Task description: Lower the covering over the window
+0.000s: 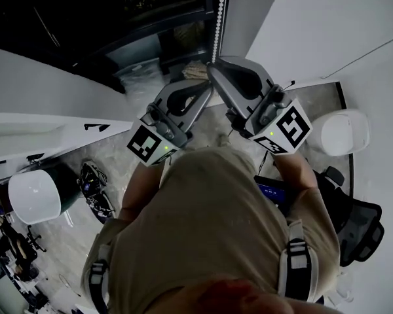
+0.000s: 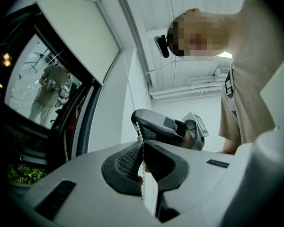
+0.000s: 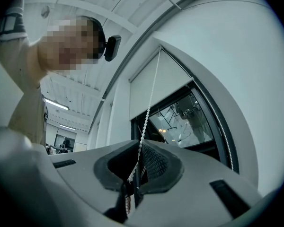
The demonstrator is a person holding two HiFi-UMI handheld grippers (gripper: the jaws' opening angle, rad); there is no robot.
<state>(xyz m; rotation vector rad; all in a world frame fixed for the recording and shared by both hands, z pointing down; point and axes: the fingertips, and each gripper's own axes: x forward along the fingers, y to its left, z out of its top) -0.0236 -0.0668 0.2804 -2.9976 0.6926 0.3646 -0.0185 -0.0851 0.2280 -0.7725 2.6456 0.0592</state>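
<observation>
A white bead chain (image 2: 133, 98) hangs beside the window (image 2: 42, 89), whose pale roller blind (image 2: 80, 37) covers only the top of the glass. My left gripper (image 2: 143, 143) is shut on the chain, and beads show below its pads. Just above it on the same chain sits my right gripper (image 2: 156, 129). In the right gripper view, the right gripper (image 3: 141, 144) pinches the bead chain (image 3: 149, 103), which runs up to the blind (image 3: 156, 86). From the head view, the left gripper (image 1: 206, 87) and the right gripper (image 1: 213, 67) meet under the bead chain (image 1: 217, 18).
A white wall (image 1: 327, 25) rises right of the dark window (image 1: 118, 18). On the floor below are a white round seat (image 1: 34, 195), a white object (image 1: 340, 133) and a black chair (image 1: 357, 224). The person's torso fills the lower head view.
</observation>
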